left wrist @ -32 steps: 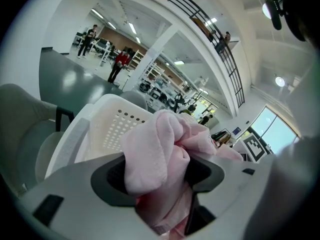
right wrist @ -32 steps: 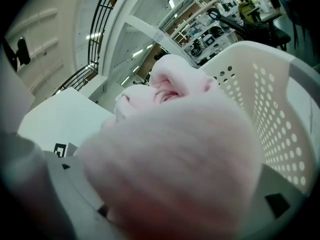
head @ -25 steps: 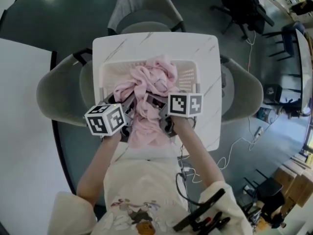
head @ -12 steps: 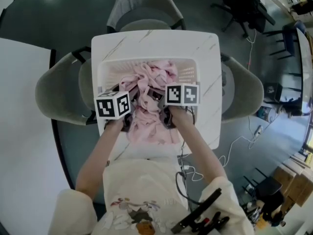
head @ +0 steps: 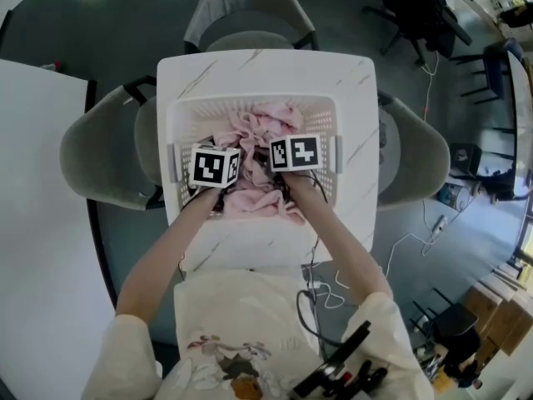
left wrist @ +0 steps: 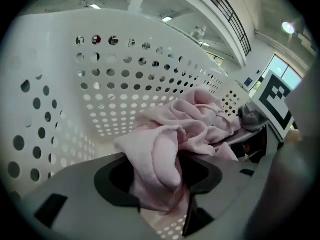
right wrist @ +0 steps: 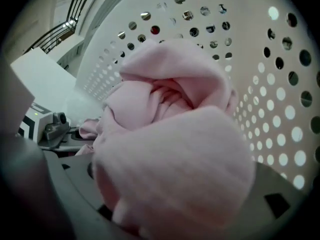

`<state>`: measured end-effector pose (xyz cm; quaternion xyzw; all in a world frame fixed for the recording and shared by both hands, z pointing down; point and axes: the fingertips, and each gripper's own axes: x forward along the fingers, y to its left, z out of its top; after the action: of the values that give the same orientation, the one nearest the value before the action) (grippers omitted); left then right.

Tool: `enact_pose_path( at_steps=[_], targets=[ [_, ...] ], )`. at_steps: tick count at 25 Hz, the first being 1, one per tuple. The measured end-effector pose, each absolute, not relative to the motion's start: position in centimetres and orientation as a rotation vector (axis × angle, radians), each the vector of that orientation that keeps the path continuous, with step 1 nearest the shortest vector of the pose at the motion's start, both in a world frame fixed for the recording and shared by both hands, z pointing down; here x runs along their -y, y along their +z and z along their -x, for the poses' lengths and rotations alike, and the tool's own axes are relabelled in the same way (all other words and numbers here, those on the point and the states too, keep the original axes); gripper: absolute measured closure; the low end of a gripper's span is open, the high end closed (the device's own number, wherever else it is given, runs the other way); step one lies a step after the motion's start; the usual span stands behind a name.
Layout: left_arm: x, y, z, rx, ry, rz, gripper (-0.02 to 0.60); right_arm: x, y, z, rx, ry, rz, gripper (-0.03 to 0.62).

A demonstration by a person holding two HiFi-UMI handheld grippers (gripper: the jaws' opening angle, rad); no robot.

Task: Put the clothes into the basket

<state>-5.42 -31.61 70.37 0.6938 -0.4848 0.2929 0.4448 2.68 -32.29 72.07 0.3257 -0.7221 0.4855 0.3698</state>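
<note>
A pink garment (head: 254,127) lies bunched inside the white perforated basket (head: 321,119) on the small marble table (head: 266,69). Both grippers reach down into the basket side by side. My left gripper (head: 218,167) has a fold of the pink garment (left wrist: 165,154) between its jaws, which have just been closing on it. My right gripper (head: 293,152) is shut on a thick wad of the same garment (right wrist: 170,144), which fills its view. The basket wall (left wrist: 100,84) rises close behind the cloth. Fingertips are hidden under the marker cubes in the head view.
Grey chairs stand left (head: 100,148), right (head: 412,152) and beyond (head: 246,7) the table. A white tabletop (head: 42,223) lies at the left. Cables (head: 400,248) trail on the floor at the right.
Both grippers have gone down and forward into the basket with the pink garment. The cloth that hung over the near rim now lies almost wholly inside.
</note>
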Motion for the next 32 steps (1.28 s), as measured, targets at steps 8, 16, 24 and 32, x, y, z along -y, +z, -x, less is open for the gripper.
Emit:
enact_pose_path(
  at_steps=[8, 16, 24, 32],
  targets=[
    [31.0, 73.7, 4.7, 1.139, 0.896, -1.678, 0.33, 32.2, 74.9, -3.4, 1.786, 1.126, -0.746, 0.201],
    [30.4, 75.7, 4.9, 1.071, 0.98, -1.642, 0.33, 31.7, 76.2, -4.1, 1.767, 1.077, -0.722, 0.201],
    [30.2, 73.4, 5.3, 1.085, 0.931, -1.663, 0.327, 31.5, 74.3, -3.6, 1.783, 1.093, -0.674, 0.175],
    [30.5, 69.6, 5.7, 1.13, 0.861, -1.677, 0.259, 31.6, 70.7, -3.9, 1.776, 1.244, -0.684, 0.128]
  ],
)
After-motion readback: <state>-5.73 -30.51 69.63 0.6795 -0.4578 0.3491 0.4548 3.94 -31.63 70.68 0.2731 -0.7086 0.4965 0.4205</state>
